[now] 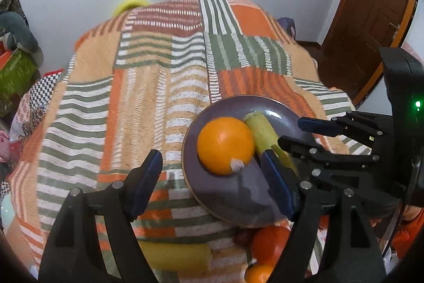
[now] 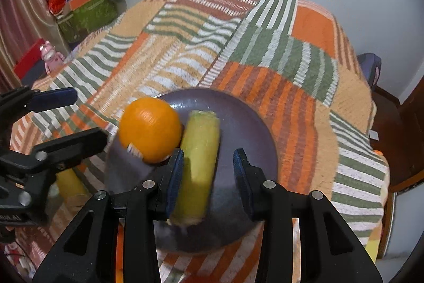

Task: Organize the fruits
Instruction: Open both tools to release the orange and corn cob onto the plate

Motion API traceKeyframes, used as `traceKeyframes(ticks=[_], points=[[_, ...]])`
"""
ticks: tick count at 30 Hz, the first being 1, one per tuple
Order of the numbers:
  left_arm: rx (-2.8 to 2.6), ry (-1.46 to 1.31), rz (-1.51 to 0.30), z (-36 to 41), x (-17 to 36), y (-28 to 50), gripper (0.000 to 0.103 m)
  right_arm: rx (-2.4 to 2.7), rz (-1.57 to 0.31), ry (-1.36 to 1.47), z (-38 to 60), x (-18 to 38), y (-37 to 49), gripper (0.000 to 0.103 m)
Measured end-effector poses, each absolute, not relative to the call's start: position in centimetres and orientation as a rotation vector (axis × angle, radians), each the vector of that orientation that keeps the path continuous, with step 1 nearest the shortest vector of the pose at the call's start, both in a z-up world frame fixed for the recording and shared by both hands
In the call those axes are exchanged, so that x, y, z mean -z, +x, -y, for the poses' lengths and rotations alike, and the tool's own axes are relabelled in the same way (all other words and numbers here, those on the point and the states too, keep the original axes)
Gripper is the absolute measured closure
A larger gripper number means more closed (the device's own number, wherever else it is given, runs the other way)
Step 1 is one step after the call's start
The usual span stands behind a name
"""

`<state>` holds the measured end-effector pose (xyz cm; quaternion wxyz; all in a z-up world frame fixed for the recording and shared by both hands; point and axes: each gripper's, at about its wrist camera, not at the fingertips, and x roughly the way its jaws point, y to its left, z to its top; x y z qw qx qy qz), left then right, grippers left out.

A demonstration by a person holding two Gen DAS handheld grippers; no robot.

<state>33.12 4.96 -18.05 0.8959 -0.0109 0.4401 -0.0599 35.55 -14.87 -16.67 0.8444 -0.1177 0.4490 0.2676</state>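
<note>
The bed (image 1: 148, 86), under a striped patchwork blanket, carries a purple plate (image 2: 249, 129), the landmark here. On the plate an orange (image 2: 149, 130) sits at its left side, touching a yellow-green corn-like piece (image 2: 200, 150) whose long axis runs from the plate's near rim to its far rim. The right gripper (image 2: 208, 174) hangs over the plate's near part, fingers narrow, straddling that piece, seemingly not pressing it. The left gripper (image 1: 212, 181) hovers wide and empty over the plate's near-left rim, orange beyond it. More fruit lies off the plate's near edge: a yellow piece (image 1: 175, 255), a tomato (image 1: 270, 243). The far bed is open.
</note>
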Motion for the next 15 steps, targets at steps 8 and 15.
traceKeyframes(ticks=[8,15], points=[[0.092,-0.023,-0.879,-7.5,15.9,29.3,0.025,-0.569,-0.882,-0.226,15.4,14.0,32.2,0.067],[0.035,-0.028,-0.897,-10.4,16.4,25.7,0.021,-0.600,-0.858,-0.222,14.5,13.6,28.9,0.060]])
